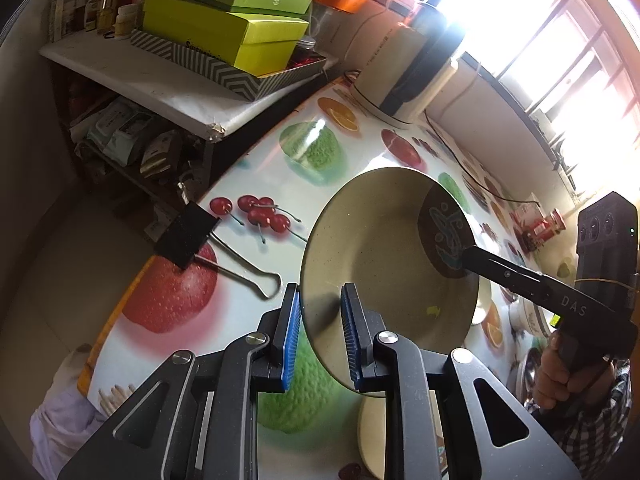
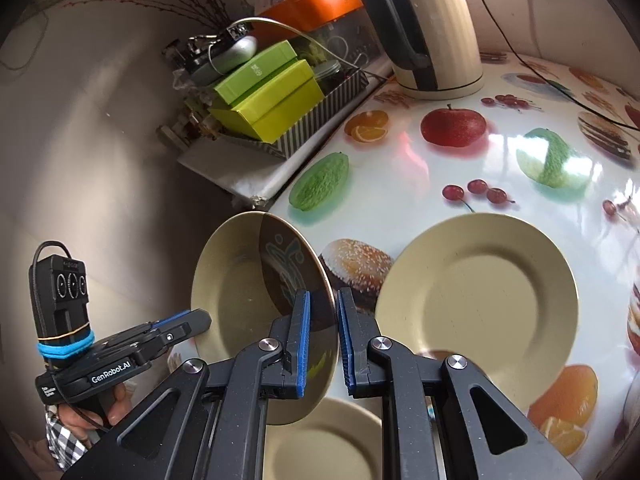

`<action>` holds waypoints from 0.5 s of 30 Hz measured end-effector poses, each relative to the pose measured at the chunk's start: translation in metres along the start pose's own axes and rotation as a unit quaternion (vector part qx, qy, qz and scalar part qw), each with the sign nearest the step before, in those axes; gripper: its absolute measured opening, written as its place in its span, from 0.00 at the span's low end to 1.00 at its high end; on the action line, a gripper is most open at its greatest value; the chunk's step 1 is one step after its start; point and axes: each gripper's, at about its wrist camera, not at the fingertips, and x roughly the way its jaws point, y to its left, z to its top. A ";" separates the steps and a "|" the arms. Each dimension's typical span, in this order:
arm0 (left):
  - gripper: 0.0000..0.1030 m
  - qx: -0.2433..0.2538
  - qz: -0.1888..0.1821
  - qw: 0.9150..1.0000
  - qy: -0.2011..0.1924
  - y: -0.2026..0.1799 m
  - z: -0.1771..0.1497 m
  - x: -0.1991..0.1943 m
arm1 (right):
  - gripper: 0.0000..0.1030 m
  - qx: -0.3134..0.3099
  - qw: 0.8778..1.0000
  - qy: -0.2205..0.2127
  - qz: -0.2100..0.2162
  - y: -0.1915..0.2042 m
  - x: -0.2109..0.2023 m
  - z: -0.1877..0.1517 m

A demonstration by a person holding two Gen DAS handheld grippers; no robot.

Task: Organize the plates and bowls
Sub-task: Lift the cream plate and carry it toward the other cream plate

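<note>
I hold one beige plate (image 1: 376, 264) up off the table (image 1: 256, 184), tilted steeply on edge, with a gripper on each side of it. My left gripper (image 1: 320, 336) is clenched on the near rim, its blue pads (image 1: 291, 340) either side of the thin edge. My right gripper (image 2: 323, 344) is clenched on the opposite rim; in the left view its dark fingers (image 1: 496, 266) reach in from the right and meet the plate beside a dark, patterned patch on its face. In the right view that same plate (image 2: 236, 280) stands between my two tools, the left gripper (image 2: 188, 322) touching its lower left edge, my hand (image 2: 116, 400) wrapped round the handle below.

A second plate (image 2: 480, 300) lies flat on the fruit-print table (image 2: 400, 184) just right of the held one, over a printed bun. A third plate (image 2: 332, 440) lies flat beneath my right gripper, partly hidden by it. In the left view only a pale sliver of a flat plate (image 1: 372, 432) shows under the held one.

A binder clip (image 1: 188, 236) grips the cloth at the table's left edge. At the far end a cream kettle (image 2: 432, 32) stands on its base, and beside the table a shelf (image 1: 132, 76) carries green boxes (image 1: 224, 28) in a striped tray (image 1: 224, 68).
</note>
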 end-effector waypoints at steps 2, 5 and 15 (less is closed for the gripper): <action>0.21 0.004 -0.001 1.000 0.001 -0.003 -0.005 -0.002 | 0.14 0.003 1.000 -0.003 -0.003 0.000 -0.007 -0.006; 0.21 0.009 -0.004 1.000 0.004 -0.008 -0.013 -0.005 | 0.14 0.007 1.000 -0.007 -0.007 0.001 -0.017 -0.015; 0.21 0.029 -0.011 0.999 0.022 -0.023 -0.039 -0.007 | 0.14 0.031 0.999 -0.012 -0.017 -0.005 -0.042 -0.052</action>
